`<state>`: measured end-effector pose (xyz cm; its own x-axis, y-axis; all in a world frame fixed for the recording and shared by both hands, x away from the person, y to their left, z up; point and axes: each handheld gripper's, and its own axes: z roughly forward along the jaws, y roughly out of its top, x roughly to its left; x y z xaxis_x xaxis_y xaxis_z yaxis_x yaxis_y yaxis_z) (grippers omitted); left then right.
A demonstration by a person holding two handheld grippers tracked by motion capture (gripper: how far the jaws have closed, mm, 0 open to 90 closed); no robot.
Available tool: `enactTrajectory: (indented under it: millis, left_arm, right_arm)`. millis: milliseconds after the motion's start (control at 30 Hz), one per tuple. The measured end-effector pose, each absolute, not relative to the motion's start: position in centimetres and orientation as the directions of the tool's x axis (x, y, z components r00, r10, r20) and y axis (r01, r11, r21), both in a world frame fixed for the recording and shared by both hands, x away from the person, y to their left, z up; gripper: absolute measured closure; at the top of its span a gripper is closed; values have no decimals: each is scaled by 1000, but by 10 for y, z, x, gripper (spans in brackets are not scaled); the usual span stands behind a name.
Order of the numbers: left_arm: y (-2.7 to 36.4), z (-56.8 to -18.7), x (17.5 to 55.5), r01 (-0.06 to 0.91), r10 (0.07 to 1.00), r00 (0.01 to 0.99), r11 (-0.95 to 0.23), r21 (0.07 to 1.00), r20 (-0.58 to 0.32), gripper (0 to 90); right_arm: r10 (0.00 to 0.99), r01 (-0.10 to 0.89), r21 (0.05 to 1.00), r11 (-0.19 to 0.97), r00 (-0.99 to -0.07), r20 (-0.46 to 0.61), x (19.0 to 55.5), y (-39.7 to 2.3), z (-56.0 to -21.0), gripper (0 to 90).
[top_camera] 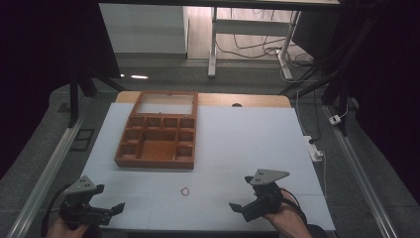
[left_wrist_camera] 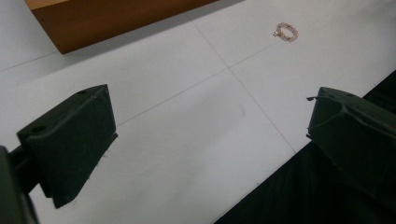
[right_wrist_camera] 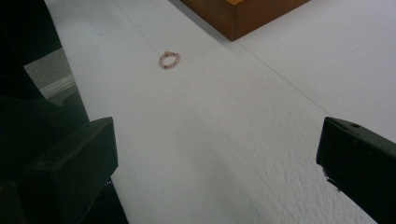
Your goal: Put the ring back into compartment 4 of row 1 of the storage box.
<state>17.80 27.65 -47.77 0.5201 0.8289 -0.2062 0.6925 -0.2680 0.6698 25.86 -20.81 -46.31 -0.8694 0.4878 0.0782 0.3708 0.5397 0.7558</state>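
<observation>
A small pink beaded ring [top_camera: 184,191] lies flat on the white table top, in front of a brown wooden box [top_camera: 157,130] with several compartments and an open lid. The ring [left_wrist_camera: 286,31] lies far ahead in the left gripper view and the ring [right_wrist_camera: 169,59] sits ahead to the left in the right gripper view. My left gripper [top_camera: 113,210] is open near the front left edge, aimed right. My right gripper [top_camera: 236,207] is open near the front right, aimed left. Nothing sits between either pair of jaws.
The box corner [left_wrist_camera: 60,42] shows at the top of the left gripper view, and the box [right_wrist_camera: 238,16] at the top of the right gripper view. White table [top_camera: 247,144] spreads to the right of the box. Metal rails [top_camera: 47,173] flank the table; cables [top_camera: 317,148] hang at the right.
</observation>
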Motion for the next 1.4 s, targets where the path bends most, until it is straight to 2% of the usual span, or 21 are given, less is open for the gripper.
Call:
enactTrajectory:
  millis: [367, 867, 1400]
  left_arm:
    - [276, -478, 178, 695, 831, 517, -268, 667, -205, 12]
    - [276, -478, 179, 700, 831, 514, -263, 664, -212, 9]
    - [277, -478, 179, 699, 830, 514, -262, 665, -214, 7]
  right_arm:
    - [444, 337, 751, 567, -894, 66, 269, -187, -467, 0]
    - [406, 355, 716, 601, -907, 110, 282, -154, -476, 0]
    - [335, 273, 662, 698, -941, 35, 288, -114, -490, 0]
